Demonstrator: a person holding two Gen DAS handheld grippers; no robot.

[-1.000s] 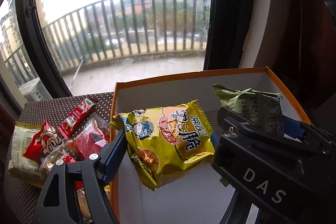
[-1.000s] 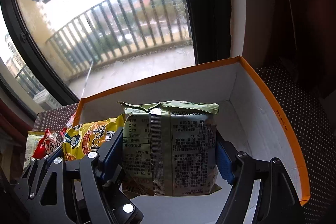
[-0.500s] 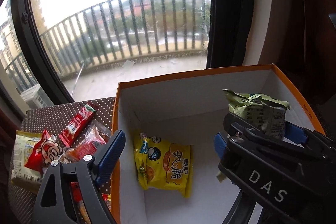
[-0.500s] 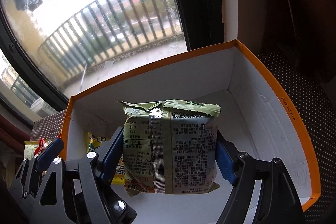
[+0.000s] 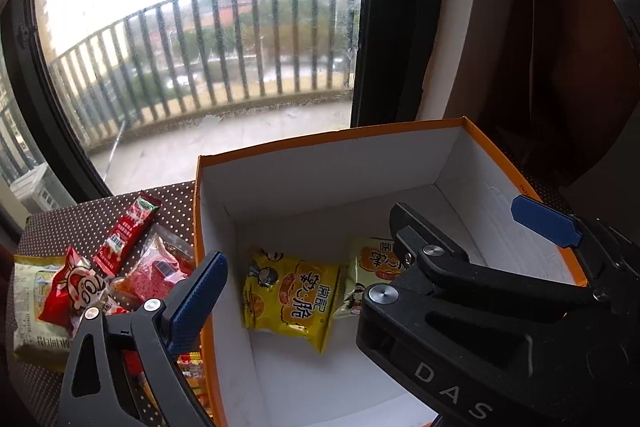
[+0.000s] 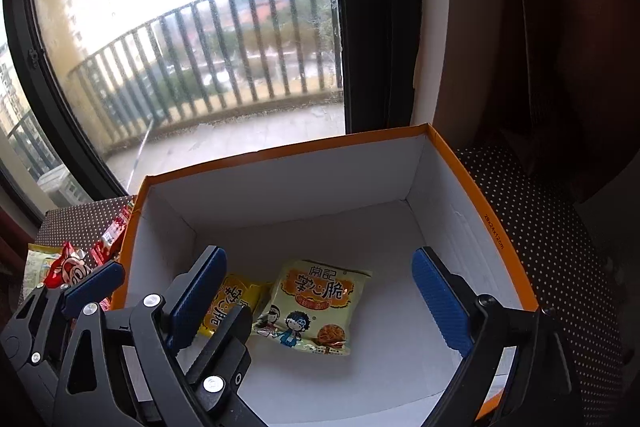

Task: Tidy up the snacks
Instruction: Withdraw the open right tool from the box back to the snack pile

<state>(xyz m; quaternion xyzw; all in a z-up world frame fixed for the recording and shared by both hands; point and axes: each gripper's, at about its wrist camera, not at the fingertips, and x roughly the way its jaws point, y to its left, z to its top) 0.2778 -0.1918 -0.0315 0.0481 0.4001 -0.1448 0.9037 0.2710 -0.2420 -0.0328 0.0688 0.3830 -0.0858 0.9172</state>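
Left wrist view: the left gripper (image 5: 316, 239) is hanging over the near left part of the orange box (image 5: 332, 139), its jaws opening wide with nothing between the pads. Below and beyond them the yellow packet (image 5: 290, 297) is lying flat on the white box floor, well clear of either pad. Just to its right the pale green packet (image 5: 374, 269) is resting with its edge against the yellow one, half hidden behind the right gripper (image 5: 456, 223), which is crossing the picture from the right. Outside the box, on the dotted desk (image 5: 80, 219), the remaining snacks are waiting in a loose heap: a red stick pack (image 5: 126, 237), a clear red pouch (image 5: 158, 265), a red piglet packet (image 5: 68, 291) and a pale cream packet (image 5: 30, 303) underneath.

Right wrist view: the right gripper (image 6: 316, 291) is also empty, its jaws opening, and the pale green packet (image 6: 318, 305) is lying face up on the box floor under the gap, touching neither pad. The yellow packet (image 6: 226, 305) is showing just beside it, partly behind the left pad.

These packets are looking light, puffy and crinkly, with brittle contents, so a gentle pinch across the flat faces or a sealed edge is probably safest; the slick film may be slipping under a loose hold.
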